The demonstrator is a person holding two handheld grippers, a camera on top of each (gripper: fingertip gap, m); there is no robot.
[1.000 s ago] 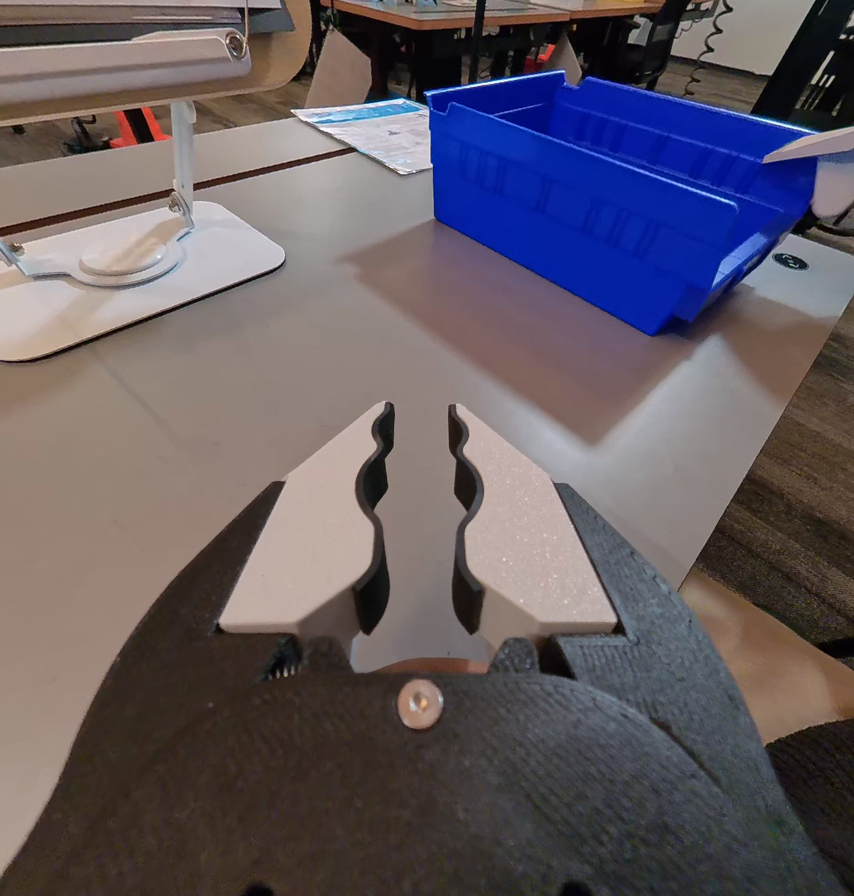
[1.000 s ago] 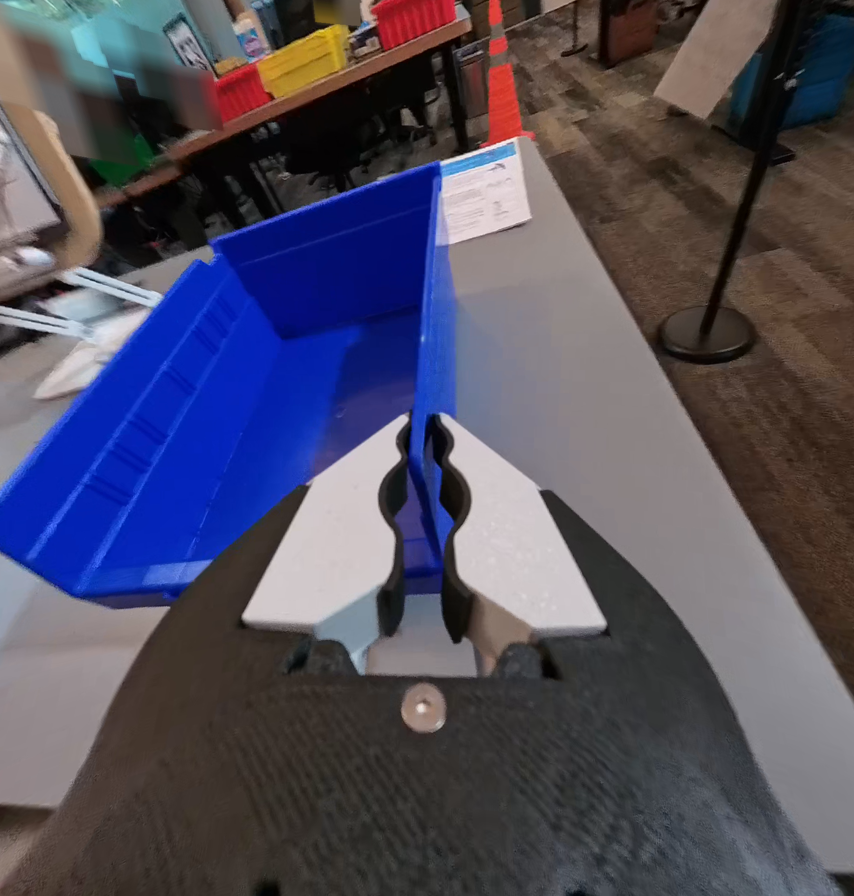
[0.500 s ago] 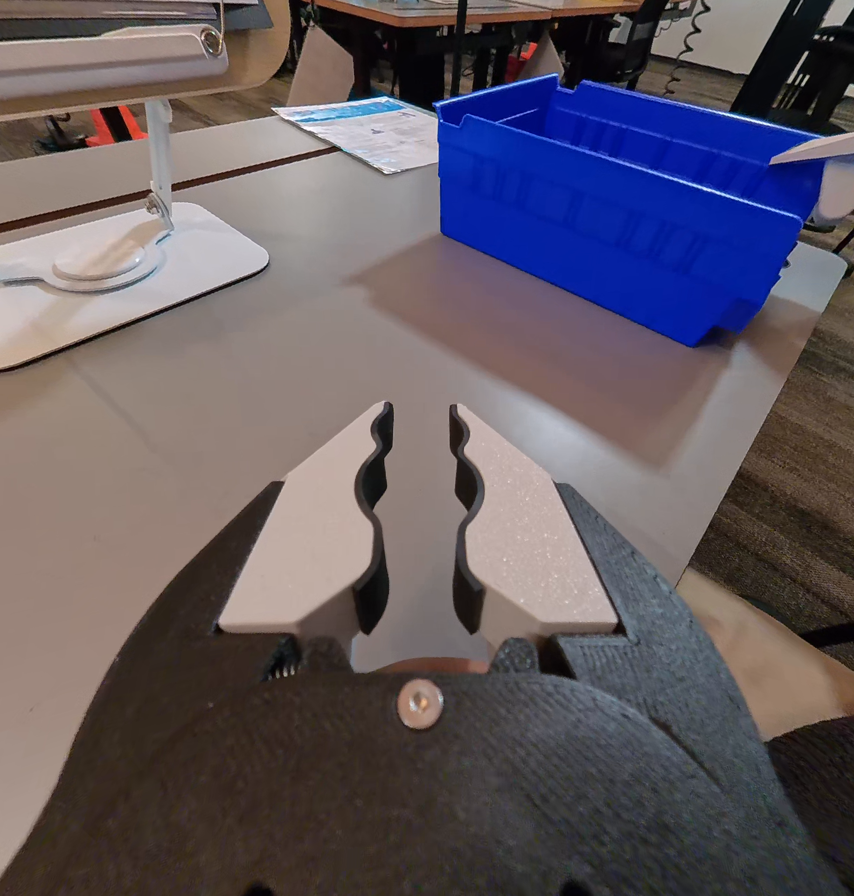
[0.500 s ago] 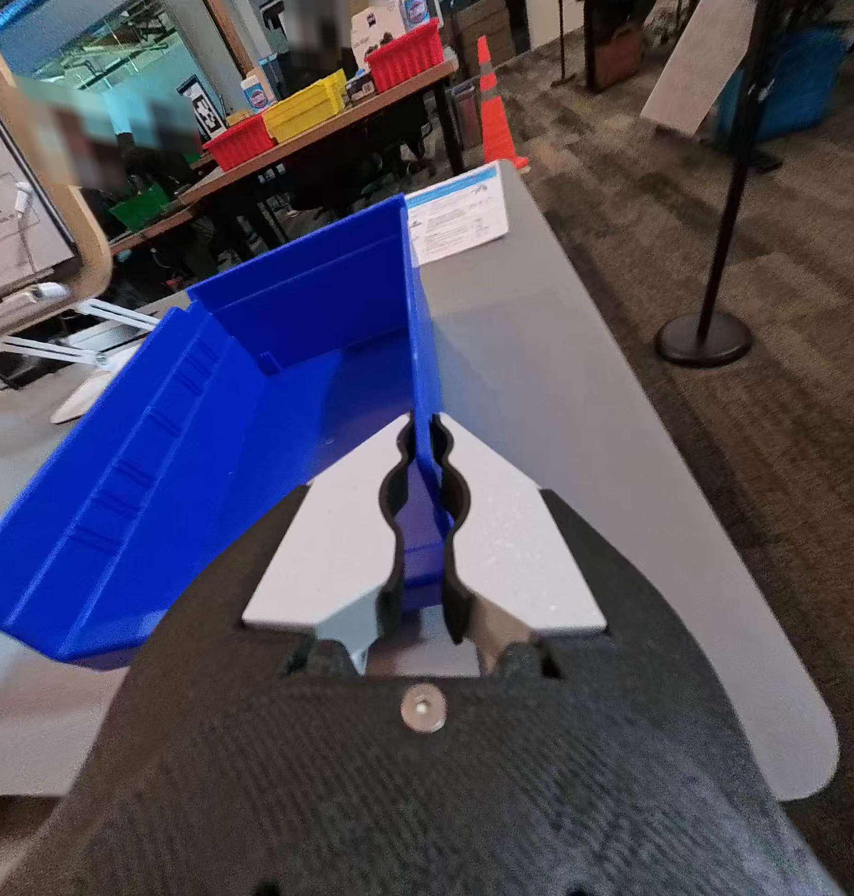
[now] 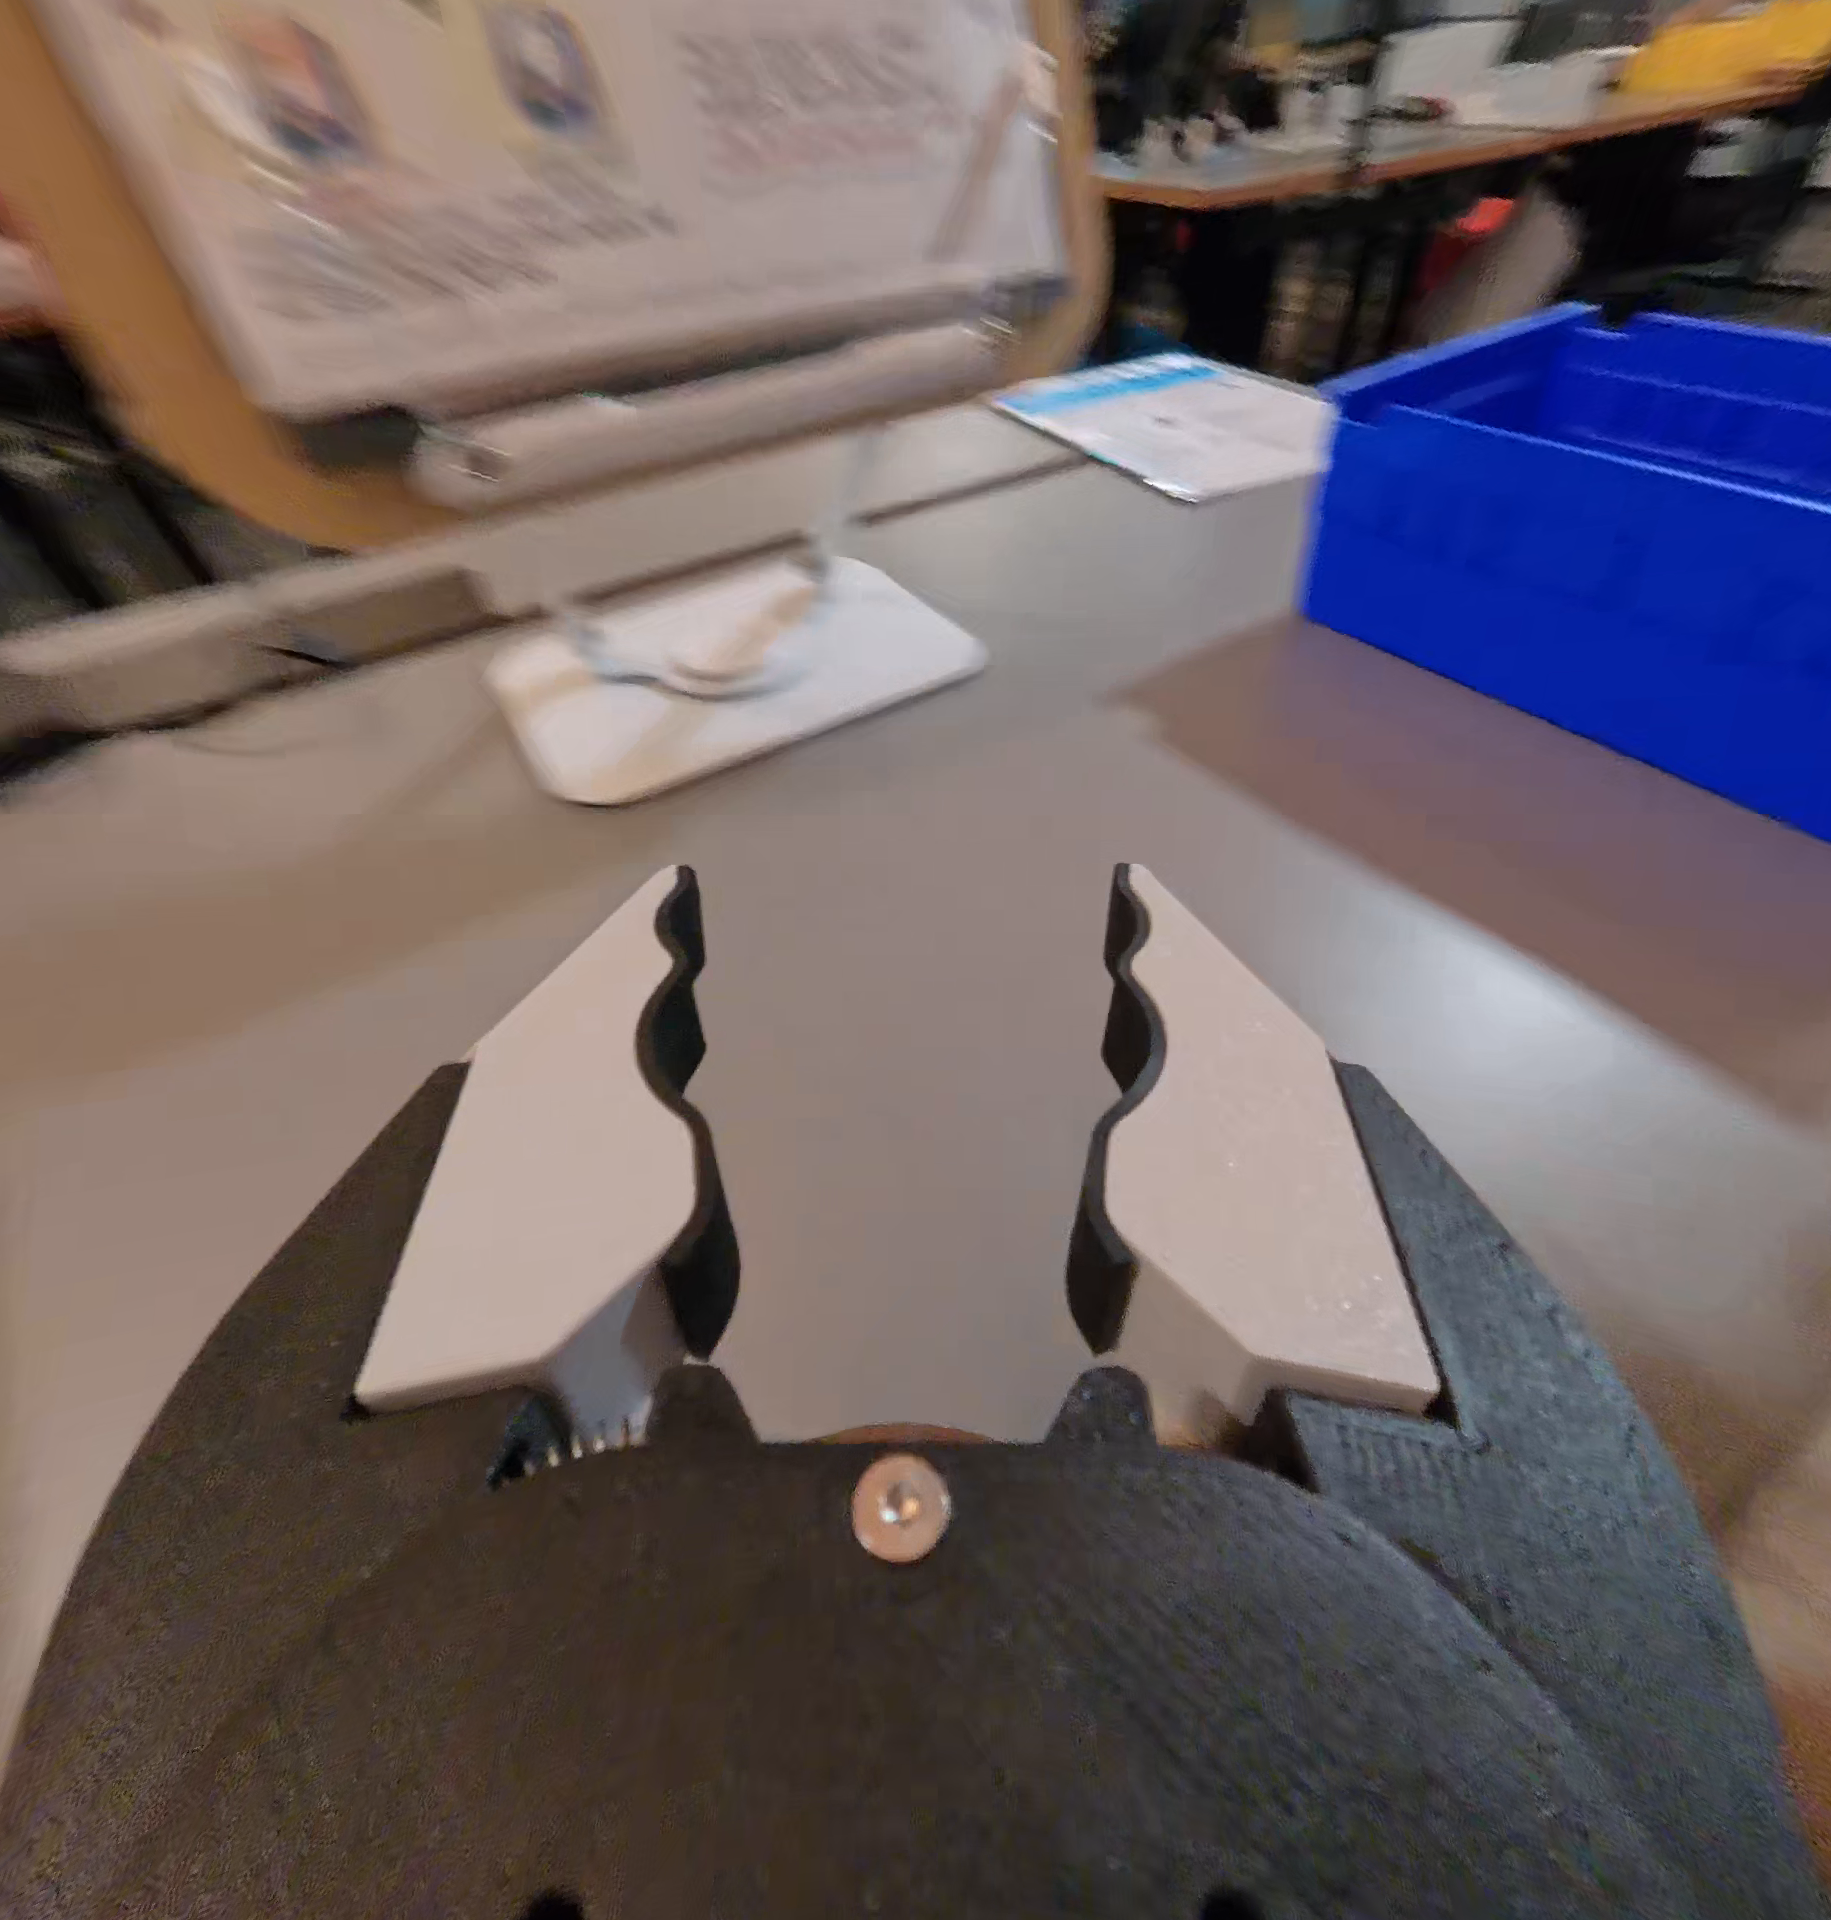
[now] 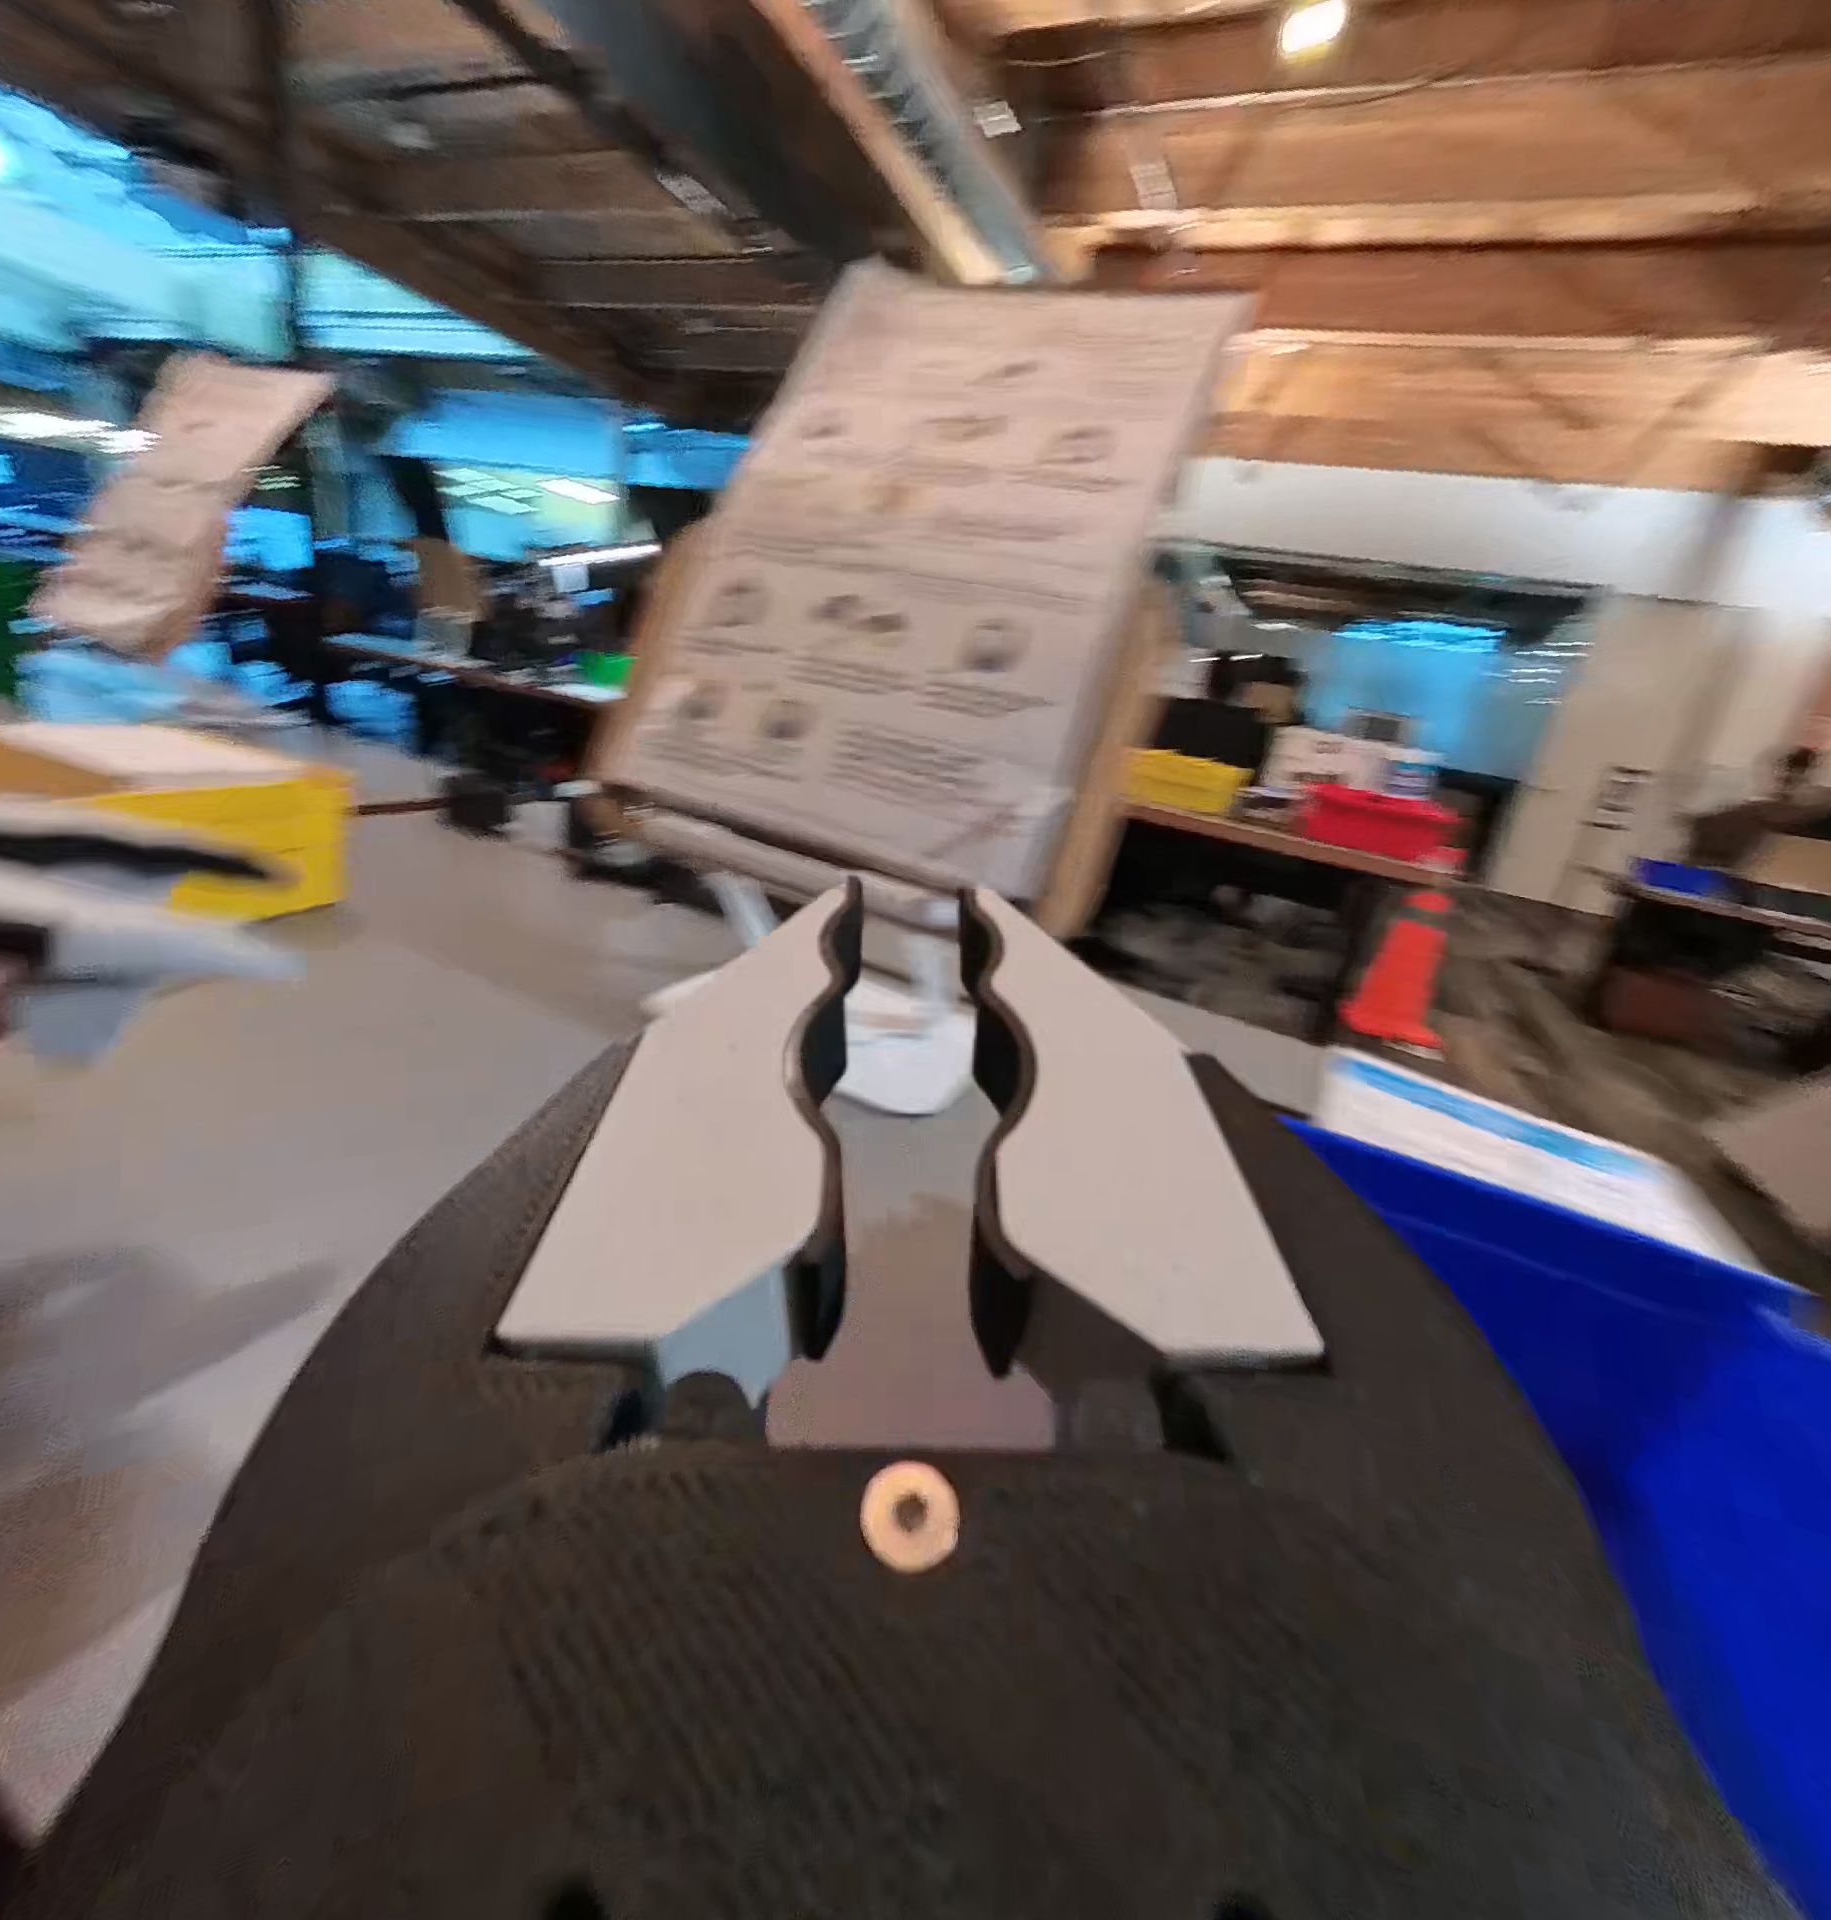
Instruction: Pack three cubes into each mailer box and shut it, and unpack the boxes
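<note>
The left gripper [image 5: 900, 904] hung low over the grey worktop [image 5: 890, 727], pointed level along it, its two fingers [image 5: 578, 1122] spread wide apart with only bare worktop between them. The right gripper [image 6: 909, 904] was tipped upward, so its view took in ceiling beams and the far room; its fingers [image 6: 703, 1153] stood a narrow gap apart and held nothing.

Both views were smeared by motion. In the left wrist view, the instruction board [image 5: 537, 187] on its white stand [image 5: 745, 675] at 12 o'clock was blurred and cut off at the top. In the right wrist view the same board [image 6: 921, 582] stood beyond the fingertips at 12 o'clock, its stand base partly hidden behind them. At 9 o'clock in that view a pale, blurred shape at the frame edge could not be made out, with a yellow bin [image 6: 236, 831] behind it.

No mailer box or cube could be seen in either view. The blue bin [image 5: 1617, 540] sat on the worktop at 2 o'clock from the left fingers, well apart from them, cut off by the right edge. In the right wrist view the bin [image 6: 1669, 1455] lay at 4 o'clock, just beside the gripper body, its inside hidden. A printed sheet [image 5: 1171, 416] lay flat just beyond the bin.
</note>
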